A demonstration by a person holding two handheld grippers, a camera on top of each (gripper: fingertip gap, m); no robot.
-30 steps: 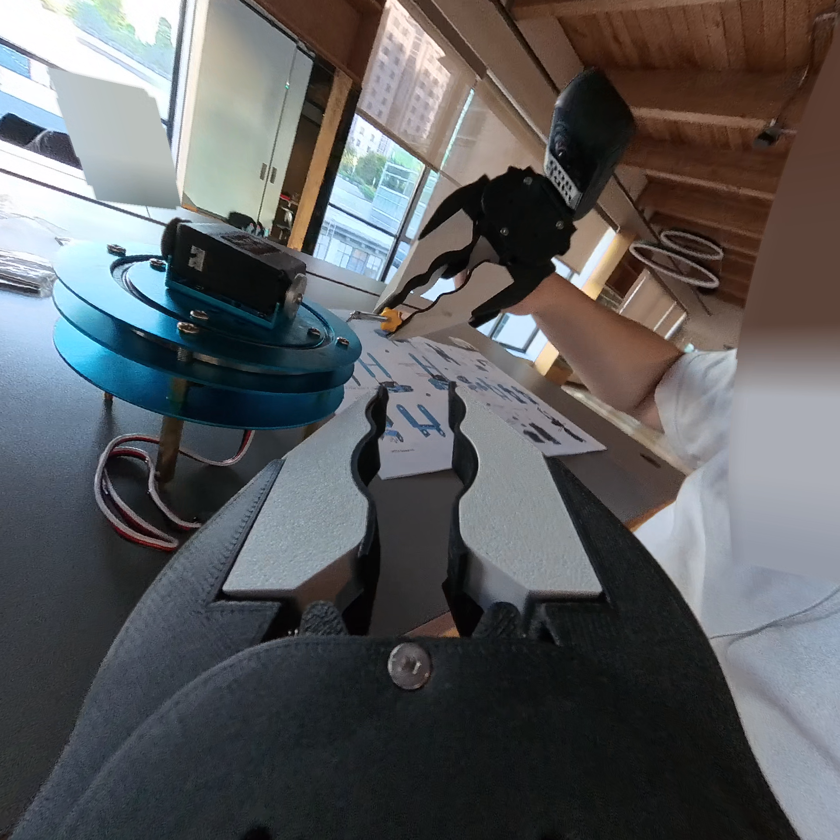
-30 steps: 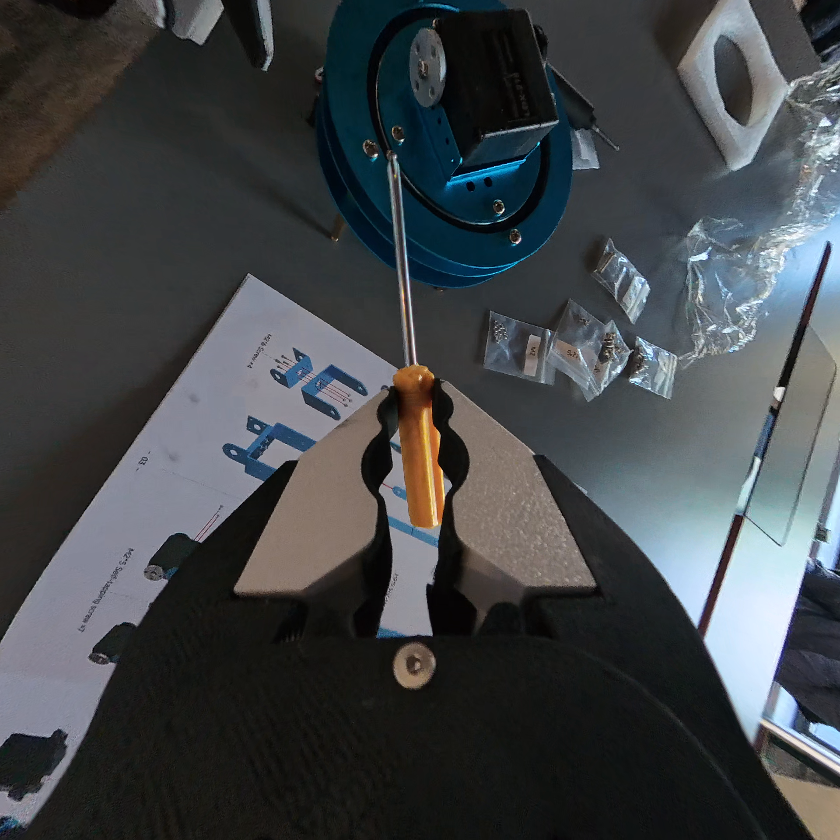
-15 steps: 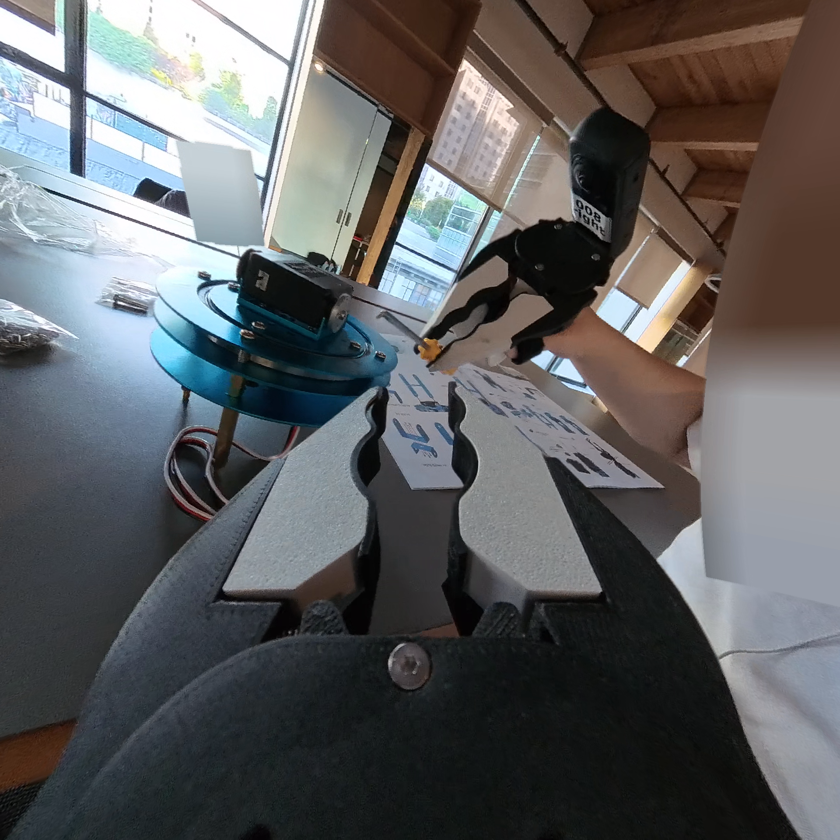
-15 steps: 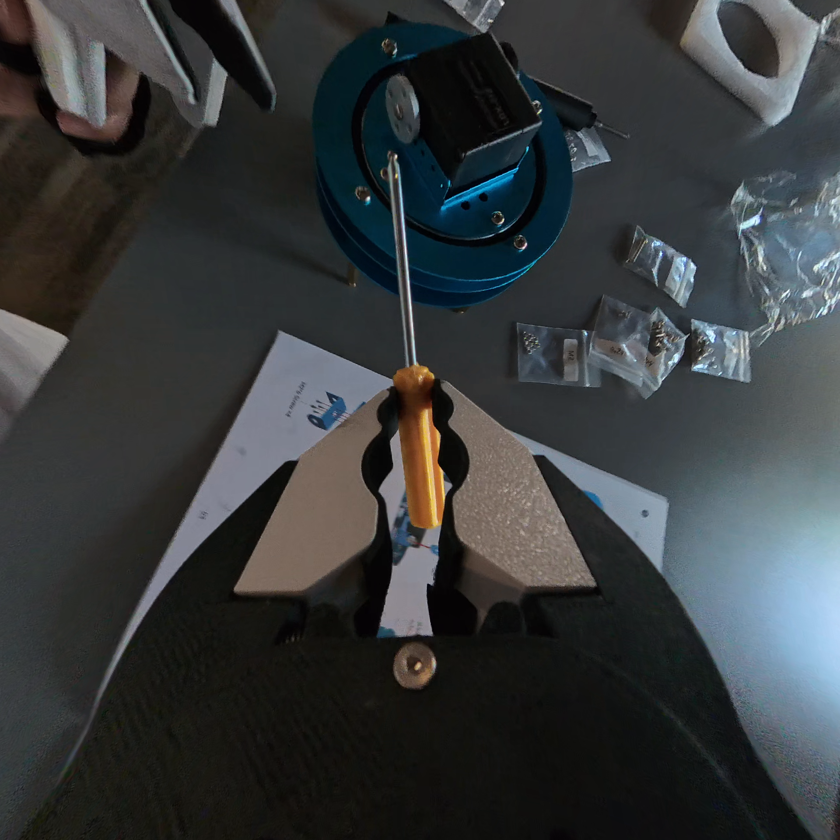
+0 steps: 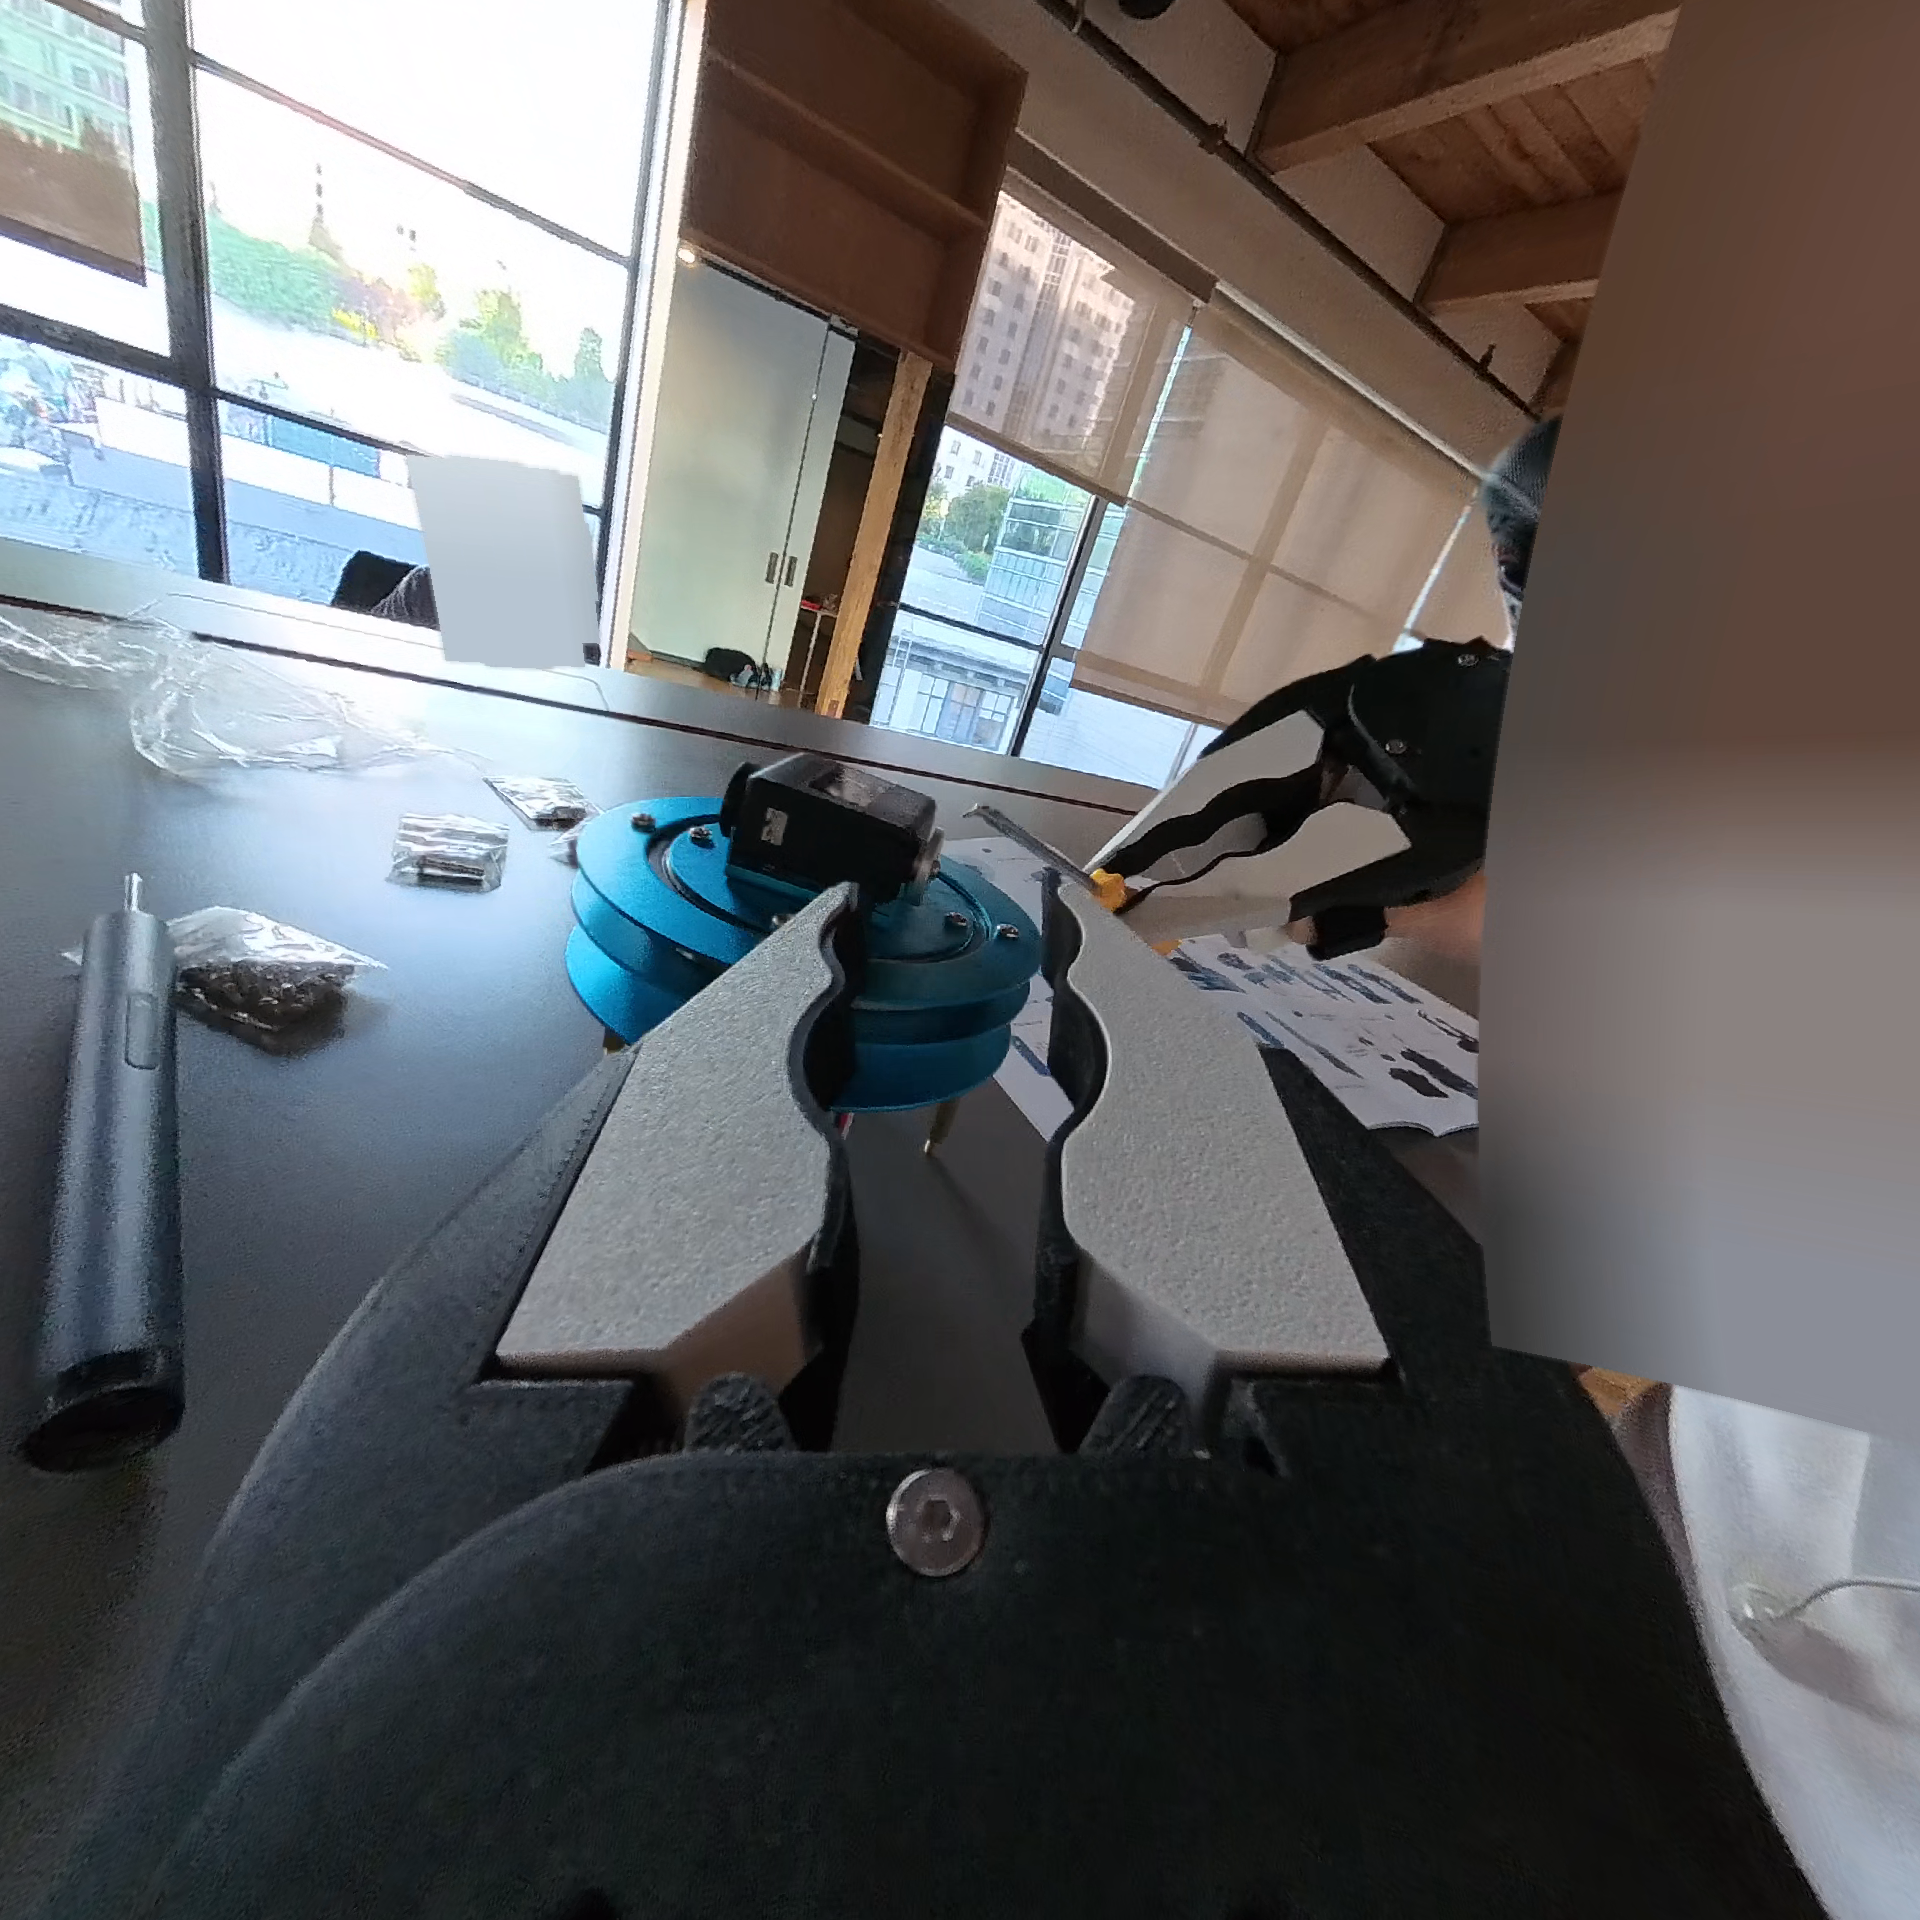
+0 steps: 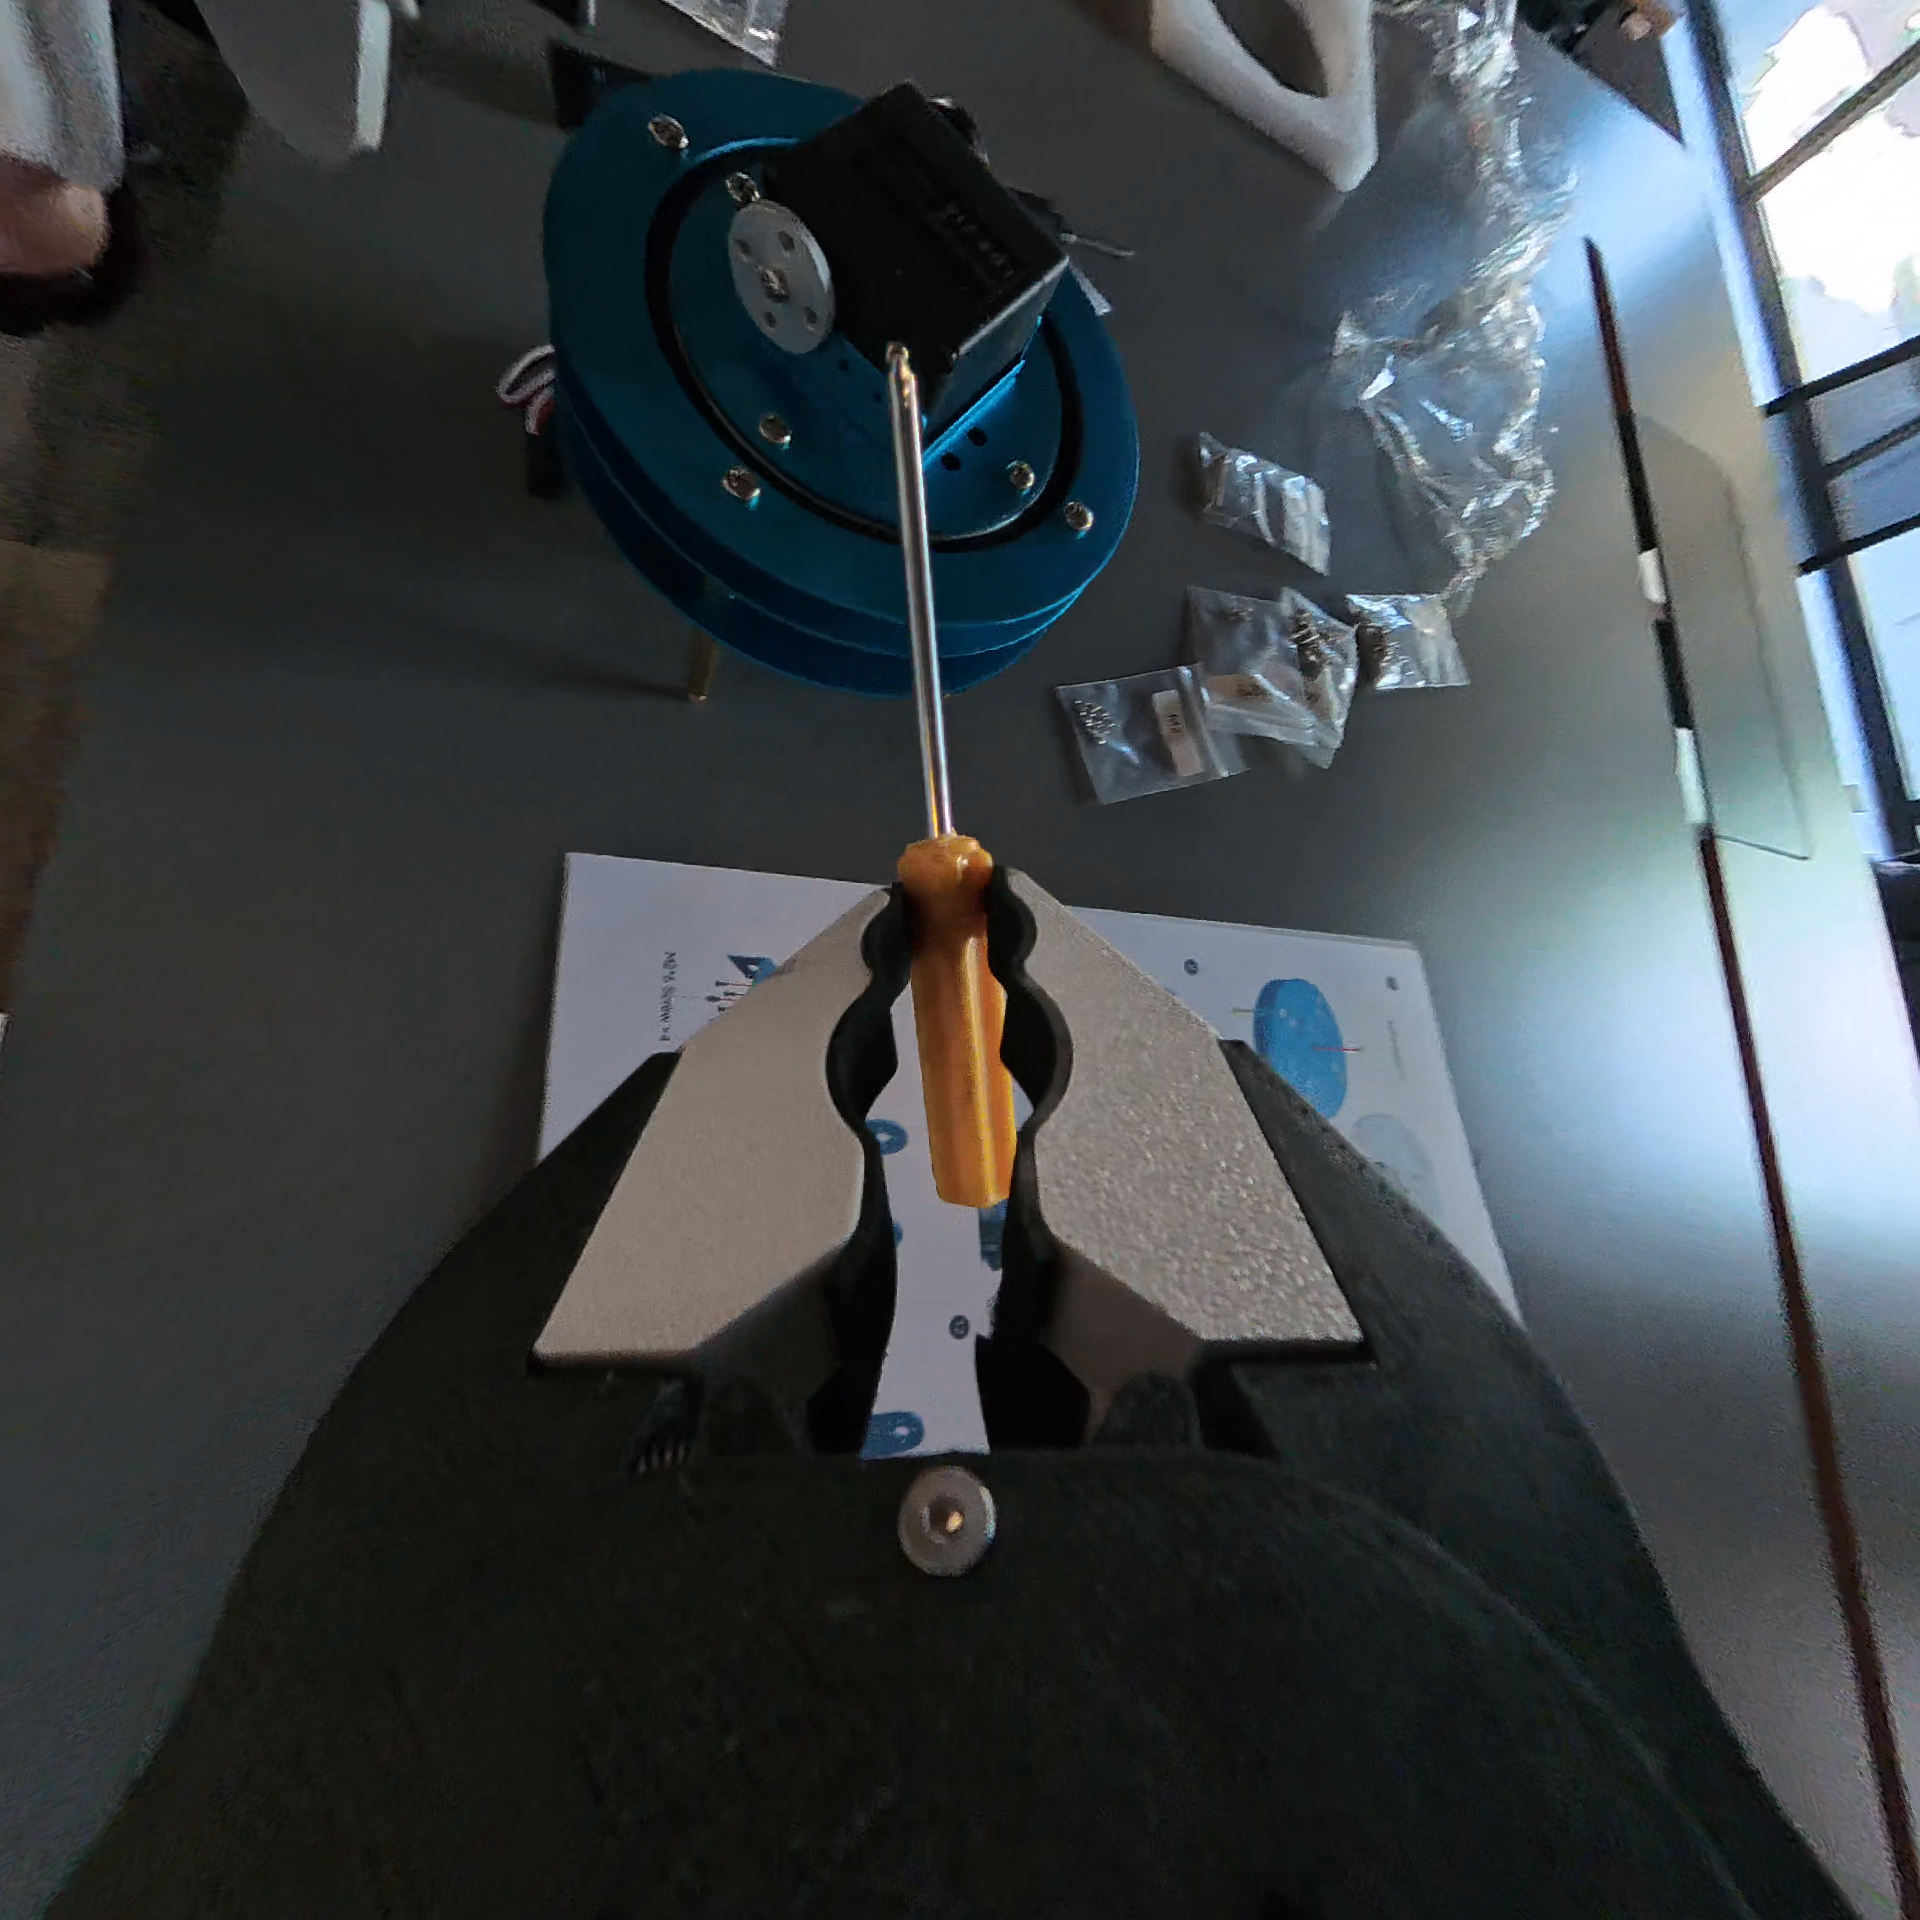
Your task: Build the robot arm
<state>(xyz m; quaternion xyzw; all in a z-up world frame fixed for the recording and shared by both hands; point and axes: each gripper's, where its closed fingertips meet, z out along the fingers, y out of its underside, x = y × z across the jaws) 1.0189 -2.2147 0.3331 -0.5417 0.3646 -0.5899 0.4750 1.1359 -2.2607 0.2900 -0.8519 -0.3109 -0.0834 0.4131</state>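
Note:
My right gripper (image 6: 948, 894) is shut on the orange handle of a screwdriver (image 6: 961, 1049). Its thin metal shaft points at a blue round disc assembly (image 6: 831, 540) that carries a black servo (image 6: 914, 229); the tip hovers over the disc beside the servo. My left gripper (image 5: 948, 883) is open and empty, low over the dark table, with the blue disc assembly (image 5: 914, 1029) just beyond its fingertips. In the left wrist view the right gripper (image 5: 1351, 790) shows to the right, with the screwdriver (image 5: 1039, 847) reaching towards the disc.
A printed instruction sheet (image 6: 644, 997) lies under the right gripper. Small clear bags of screws (image 6: 1153, 727) and crumpled plastic wrap (image 6: 1455, 416) lie right of the disc. A dark cylindrical tool (image 5: 109, 1164) and more screw bags (image 5: 260, 977) lie left. A white foam block (image 6: 1278, 73) sits far back. Across from one pair of fingers to the other is roughly 15 centimeters.
The left gripper has swung so the disc assembly now sits straight ahead between its fingers. The right gripper has shifted, and the screwdriver tip now lies nearer the servo.

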